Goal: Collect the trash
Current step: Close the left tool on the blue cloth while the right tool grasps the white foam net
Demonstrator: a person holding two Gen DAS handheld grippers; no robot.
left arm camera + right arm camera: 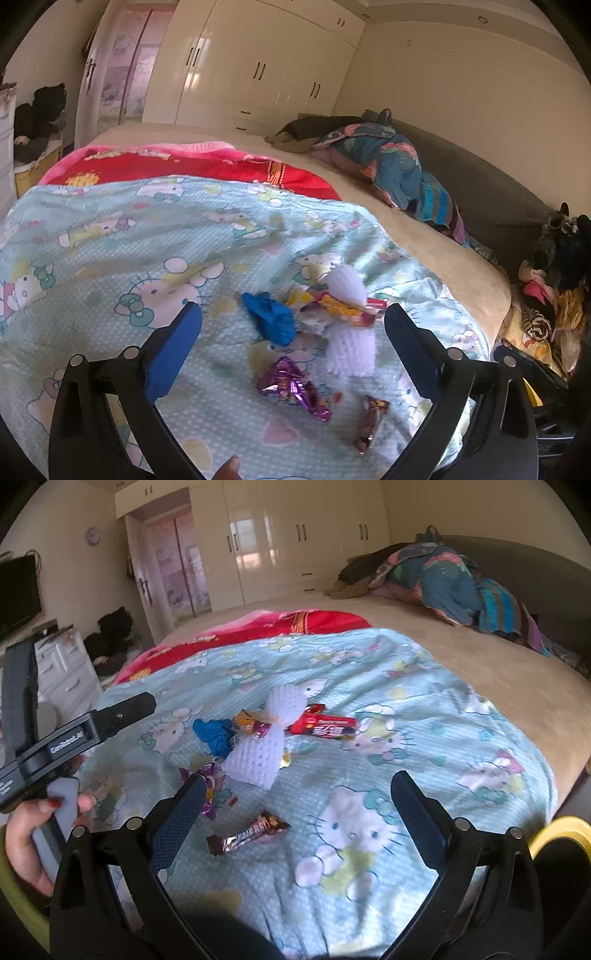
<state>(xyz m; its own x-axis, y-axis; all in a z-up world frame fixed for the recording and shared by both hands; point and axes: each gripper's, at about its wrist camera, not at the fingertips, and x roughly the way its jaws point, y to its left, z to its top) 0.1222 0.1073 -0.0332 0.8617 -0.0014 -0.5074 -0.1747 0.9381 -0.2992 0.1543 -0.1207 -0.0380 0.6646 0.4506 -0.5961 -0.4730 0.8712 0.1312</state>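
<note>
Both tongs hang wide open and empty over the bed: the left tongs [293, 314] above the heap of trash, the right tongs [297, 786] nearer the brown wrapper [248, 833], which lies alone on the sheet [424, 716]. The rest is bunched close: blue scrap [271, 322], white foam net [351, 341], purple wrapper [291, 386] and red wrapper [325, 725], some touching or overlapping. The likely trouble is the soft, wrinkled sheet: a low pinch could catch cloth along with a thin wrapper, or push the flat foil aside. In the heap, closing on one piece may drag its neighbours or drop them. A yellow rim [561, 830], perhaps a bin, sits at the right edge.
</note>
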